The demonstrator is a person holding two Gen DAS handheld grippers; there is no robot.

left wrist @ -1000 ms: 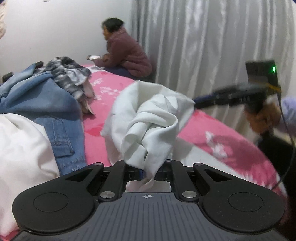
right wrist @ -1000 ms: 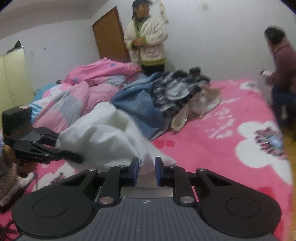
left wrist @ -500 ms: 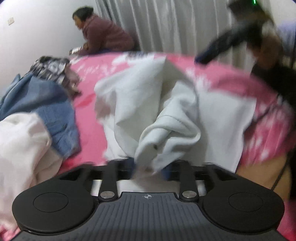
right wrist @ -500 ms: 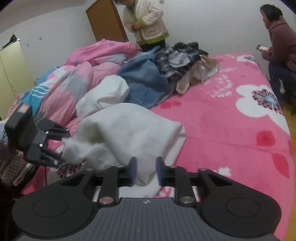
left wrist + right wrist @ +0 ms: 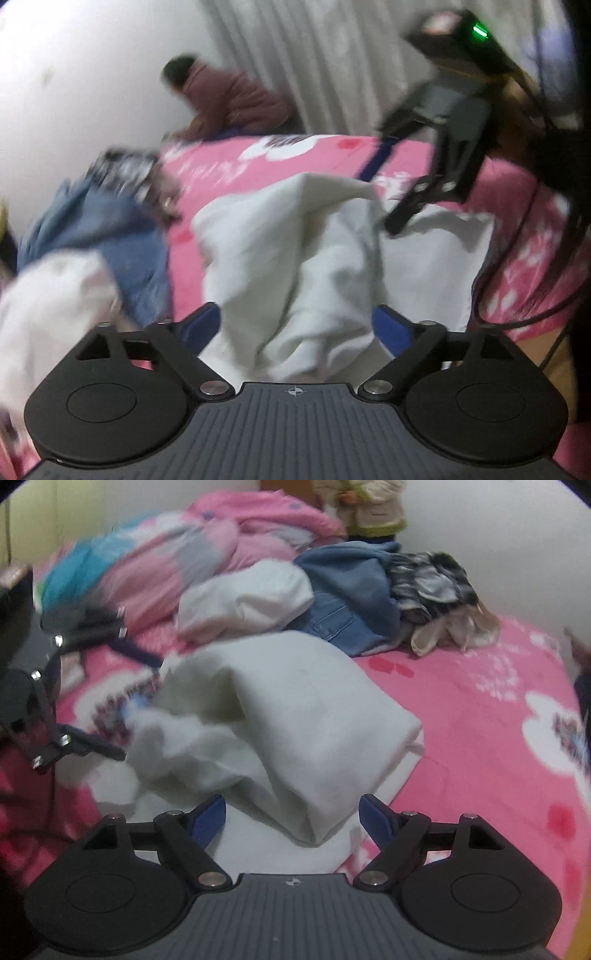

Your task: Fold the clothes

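A white garment [image 5: 295,258] lies bunched and partly doubled over on the pink flowered bedspread [image 5: 229,173]. My left gripper [image 5: 297,325] stands open, its blue-padded fingers wide apart on either side of the cloth's near end without pinching it. My right gripper [image 5: 291,812] is open too, with a folded corner of the white garment [image 5: 288,709] lying between its fingers. Each gripper shows in the other's view: the right gripper [image 5: 384,192] over the garment's far edge, the left gripper [image 5: 122,701] at the garment's left end. Both views are motion-blurred.
A heap of clothes sits further up the bed: blue jeans [image 5: 347,590], a plaid garment [image 5: 428,583] and another white piece [image 5: 243,602]. A pink quilt [image 5: 207,546] lies behind. One person sits at the bed's far edge [image 5: 229,99], another stands by the wall [image 5: 369,506]. A black cable [image 5: 517,295] hangs at the right.
Both grippers have gone from shut to open, and the left one has let go of the white garment. The cloth, held up a second ago, now rests on the bed.
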